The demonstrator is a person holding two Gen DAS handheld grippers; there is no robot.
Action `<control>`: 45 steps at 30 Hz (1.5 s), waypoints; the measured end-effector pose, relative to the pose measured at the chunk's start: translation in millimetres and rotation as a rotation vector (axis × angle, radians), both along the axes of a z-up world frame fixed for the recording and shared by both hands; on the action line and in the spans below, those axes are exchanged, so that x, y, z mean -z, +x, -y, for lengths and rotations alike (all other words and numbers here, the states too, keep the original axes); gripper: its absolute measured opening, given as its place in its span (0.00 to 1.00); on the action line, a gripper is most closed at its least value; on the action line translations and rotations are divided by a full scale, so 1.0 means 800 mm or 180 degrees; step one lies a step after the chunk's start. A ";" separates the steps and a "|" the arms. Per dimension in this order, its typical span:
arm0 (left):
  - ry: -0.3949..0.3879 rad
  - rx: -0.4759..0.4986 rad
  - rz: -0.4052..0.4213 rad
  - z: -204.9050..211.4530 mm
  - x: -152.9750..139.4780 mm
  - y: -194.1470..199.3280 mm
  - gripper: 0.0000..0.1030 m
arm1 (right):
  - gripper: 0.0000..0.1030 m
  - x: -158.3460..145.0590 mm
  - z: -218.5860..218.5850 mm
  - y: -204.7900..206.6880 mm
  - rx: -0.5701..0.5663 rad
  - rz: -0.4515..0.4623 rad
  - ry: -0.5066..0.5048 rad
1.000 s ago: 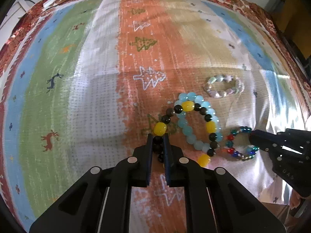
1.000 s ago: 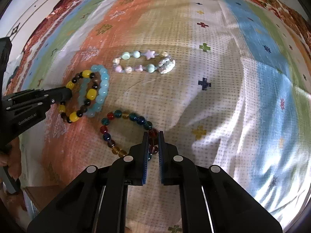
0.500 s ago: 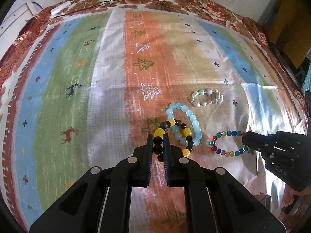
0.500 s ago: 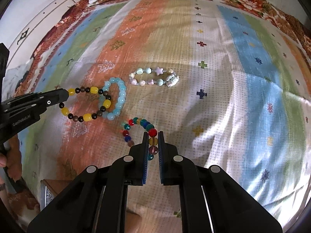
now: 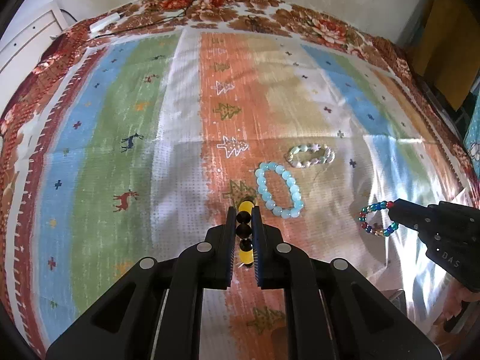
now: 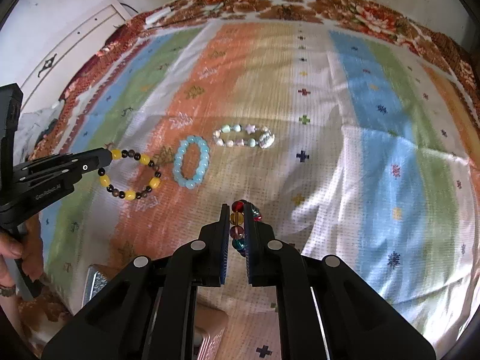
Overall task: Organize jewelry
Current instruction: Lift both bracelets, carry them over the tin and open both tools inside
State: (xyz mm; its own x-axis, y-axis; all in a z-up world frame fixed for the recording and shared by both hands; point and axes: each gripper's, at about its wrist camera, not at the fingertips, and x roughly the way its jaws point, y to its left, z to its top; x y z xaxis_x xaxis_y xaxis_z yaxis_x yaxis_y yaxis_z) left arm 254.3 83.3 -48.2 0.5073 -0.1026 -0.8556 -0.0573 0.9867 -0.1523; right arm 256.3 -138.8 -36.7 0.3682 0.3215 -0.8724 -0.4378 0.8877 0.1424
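My left gripper (image 5: 243, 210) is shut on a yellow-and-black bead bracelet (image 5: 243, 231) and holds it above the cloth; the bracelet hangs as a ring in the right wrist view (image 6: 132, 177). My right gripper (image 6: 237, 207) is shut on a multicolour bead bracelet (image 6: 237, 223), also lifted; it shows in the left wrist view (image 5: 376, 219). A light blue bead bracelet (image 5: 279, 189) and a pale pastel star-bead bracelet (image 5: 310, 156) lie flat on the striped cloth (image 5: 120, 150) ahead of both grippers.
The striped patterned cloth covers a bed with a floral red border (image 5: 240, 15). A white cabinet (image 6: 75, 45) stands at the far left. A metal-edged box (image 6: 96, 282) sits near the bed's front edge below the left gripper (image 6: 102, 157).
Both grippers have risen and pulled back with their bracelets. The yellow-and-black bracelet has come off the light blue one, which now lies alone on the cloth.
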 end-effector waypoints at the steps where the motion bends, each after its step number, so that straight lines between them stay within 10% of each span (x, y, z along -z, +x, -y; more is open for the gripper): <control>1: -0.0026 0.0006 0.0027 0.000 -0.004 -0.003 0.09 | 0.10 -0.003 0.001 -0.002 -0.0004 0.0019 0.0018; 45: -0.0269 0.0214 0.0735 0.056 -0.088 -0.140 0.09 | 0.10 -0.076 0.023 -0.129 -0.0355 0.0466 0.0245</control>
State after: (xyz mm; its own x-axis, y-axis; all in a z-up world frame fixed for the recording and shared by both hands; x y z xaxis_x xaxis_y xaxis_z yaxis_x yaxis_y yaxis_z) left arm 142.1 38.1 22.1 0.6779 -0.2089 -0.7048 0.0537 0.9703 -0.2359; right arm 153.2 -157.0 23.9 0.4477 0.4312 -0.7833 -0.5540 0.8214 0.1355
